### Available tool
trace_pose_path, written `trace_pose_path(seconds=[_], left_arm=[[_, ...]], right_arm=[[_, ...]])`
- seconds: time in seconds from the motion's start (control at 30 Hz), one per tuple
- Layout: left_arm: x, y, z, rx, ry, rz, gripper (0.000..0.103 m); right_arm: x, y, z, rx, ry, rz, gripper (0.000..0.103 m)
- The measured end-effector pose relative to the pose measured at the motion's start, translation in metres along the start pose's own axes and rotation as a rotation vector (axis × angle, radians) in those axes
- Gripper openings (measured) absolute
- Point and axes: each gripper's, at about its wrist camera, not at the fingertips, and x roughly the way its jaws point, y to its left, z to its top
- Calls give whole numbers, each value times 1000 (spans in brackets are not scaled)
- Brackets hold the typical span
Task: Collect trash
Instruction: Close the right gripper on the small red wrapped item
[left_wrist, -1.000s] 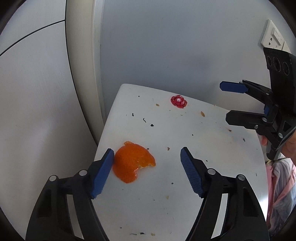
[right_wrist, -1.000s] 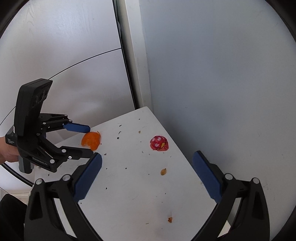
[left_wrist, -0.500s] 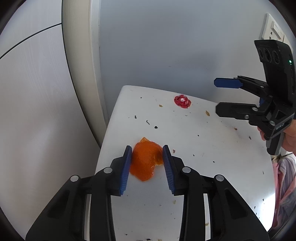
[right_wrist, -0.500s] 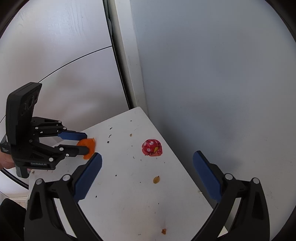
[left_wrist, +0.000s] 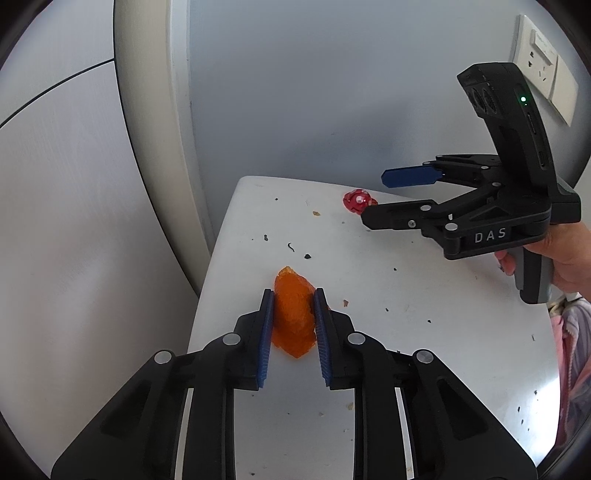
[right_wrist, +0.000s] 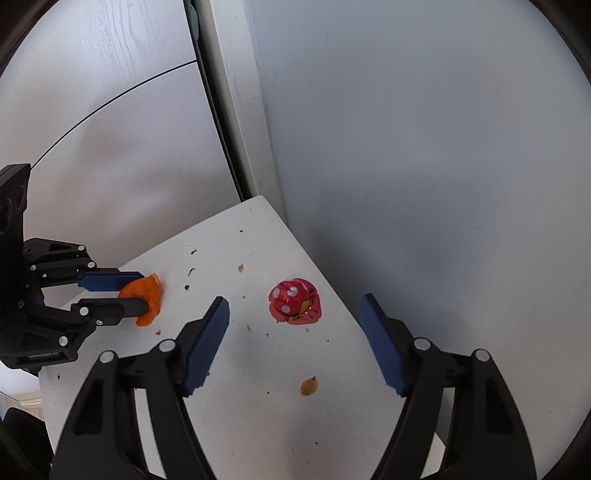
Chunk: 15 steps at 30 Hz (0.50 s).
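Peel (left_wrist: 293, 314) pinched as left fingers (left_wrist: 266, 332) close; wrapper (right_wrist: 294, 301) ahead of closing, still-apart right fingers (right_wrist: 207, 347).

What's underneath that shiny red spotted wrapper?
The shiny red spotted wrapper lies on the white crumb-speckled tabletop. Its domed shape suggests something inside, but the foil covers whatever it is.
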Motion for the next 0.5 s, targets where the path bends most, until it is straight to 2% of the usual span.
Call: trace_pose_path(seconds=[0.03, 0.07, 0.13, 0.17, 0.5], left_arm=[[-1, 0, 0, -1, 0, -2, 20], [-2, 0, -1, -1, -1, -4, 20], [-4, 1, -2, -3, -3, -7, 20], [-5, 1, -3, -5, -4, -8, 19], [-5, 11, 0, -9, -6, -21, 19]], right_arm=[[0, 0, -1, -3, -2, -4, 67], [0, 0, -2, -6, -1, -4, 59], [0, 0, -1, -7, -1, -1, 53], [0, 1, -1, -9, -3, 0, 47], [2, 3, -2, -19, -7, -3, 32]])
